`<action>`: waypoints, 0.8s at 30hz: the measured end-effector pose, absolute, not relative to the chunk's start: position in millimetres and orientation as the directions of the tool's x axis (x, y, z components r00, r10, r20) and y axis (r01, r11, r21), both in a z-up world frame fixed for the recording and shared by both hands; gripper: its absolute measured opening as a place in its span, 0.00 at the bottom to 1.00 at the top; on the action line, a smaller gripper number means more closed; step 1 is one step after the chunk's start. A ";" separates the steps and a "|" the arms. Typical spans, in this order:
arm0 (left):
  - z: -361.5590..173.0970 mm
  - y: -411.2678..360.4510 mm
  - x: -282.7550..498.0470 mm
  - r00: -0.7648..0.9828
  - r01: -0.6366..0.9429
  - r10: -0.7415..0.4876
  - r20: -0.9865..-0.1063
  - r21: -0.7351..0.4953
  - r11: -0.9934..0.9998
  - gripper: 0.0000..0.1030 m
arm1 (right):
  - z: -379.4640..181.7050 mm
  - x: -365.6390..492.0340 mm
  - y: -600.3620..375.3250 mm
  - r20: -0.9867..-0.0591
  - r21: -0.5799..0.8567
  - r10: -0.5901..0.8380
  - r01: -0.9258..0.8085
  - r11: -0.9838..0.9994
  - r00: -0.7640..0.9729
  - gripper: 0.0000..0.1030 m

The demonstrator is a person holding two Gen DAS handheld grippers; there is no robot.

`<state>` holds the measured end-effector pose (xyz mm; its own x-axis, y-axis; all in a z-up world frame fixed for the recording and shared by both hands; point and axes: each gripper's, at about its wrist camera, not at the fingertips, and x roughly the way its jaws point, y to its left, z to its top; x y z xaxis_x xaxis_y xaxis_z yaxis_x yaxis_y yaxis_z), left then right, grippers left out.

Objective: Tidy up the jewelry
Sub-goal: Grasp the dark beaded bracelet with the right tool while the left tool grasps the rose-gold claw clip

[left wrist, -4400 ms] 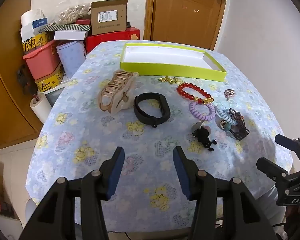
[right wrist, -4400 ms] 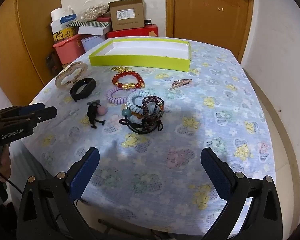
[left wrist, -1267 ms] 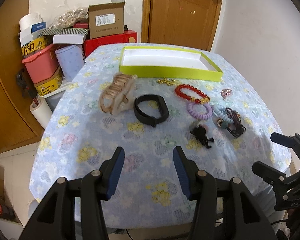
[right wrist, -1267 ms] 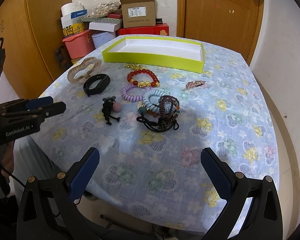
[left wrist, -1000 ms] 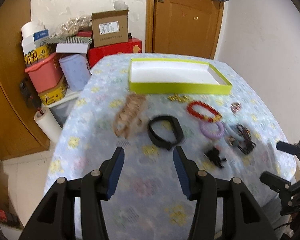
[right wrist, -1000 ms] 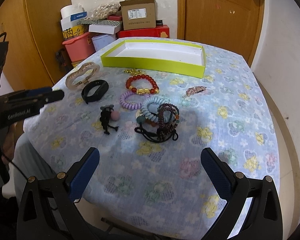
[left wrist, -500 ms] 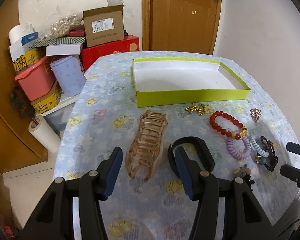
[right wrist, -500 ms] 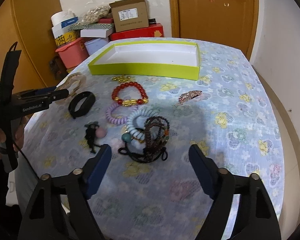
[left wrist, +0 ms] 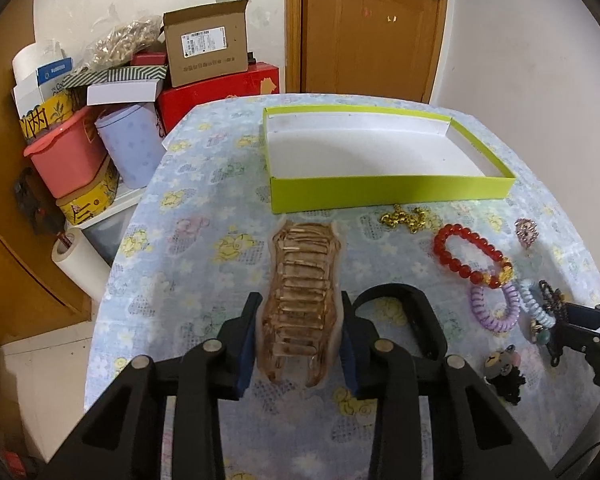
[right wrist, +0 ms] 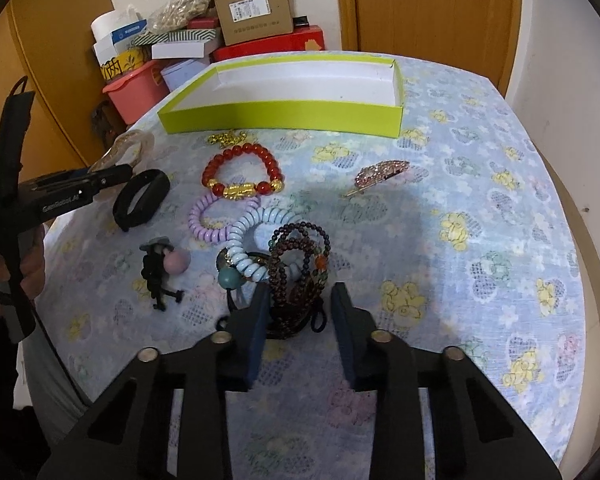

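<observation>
Both hands angle steeply down over the floral table [left wrist: 188, 240]. L gripper [left wrist: 300, 320]: jaws just closing, pads flank the amber hair claw [left wrist: 302, 300] on both sides, look pressed on it; claw lies on the cloth just below the green tray [left wrist: 388, 190]. R gripper [right wrist: 298, 306]: jaws just closing around the dark bead bracelet [right wrist: 300, 264]; L pad touches the beads, R pad seems apart, prob. no grip yet. Bracelet sits in the pile w/ the blue coil tie [right wrist: 252, 240].
</observation>
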<state>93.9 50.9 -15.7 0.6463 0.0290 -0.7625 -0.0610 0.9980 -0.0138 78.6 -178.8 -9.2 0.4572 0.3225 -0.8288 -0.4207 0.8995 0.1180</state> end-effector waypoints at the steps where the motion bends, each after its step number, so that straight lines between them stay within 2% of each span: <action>1: -16.4 50.7 94.0 0.646 -0.062 0.028 -0.763 -0.016 0.998 0.36 | -9.0 77.8 -178.4 -0.828 0.113 0.319 -0.421 0.900 0.460 0.25; 8: -15.8 51.4 91.2 0.652 -0.073 0.036 -0.757 -0.015 0.997 0.36 | -4.3 71.9 -182.8 -0.819 0.106 0.318 -0.419 0.902 0.478 0.13; 24: 2.8 49.6 71.3 0.680 -0.085 0.044 -0.732 -0.020 0.996 0.35 | 30.5 57.5 -197.2 -0.753 0.138 0.377 -0.430 0.892 0.540 0.10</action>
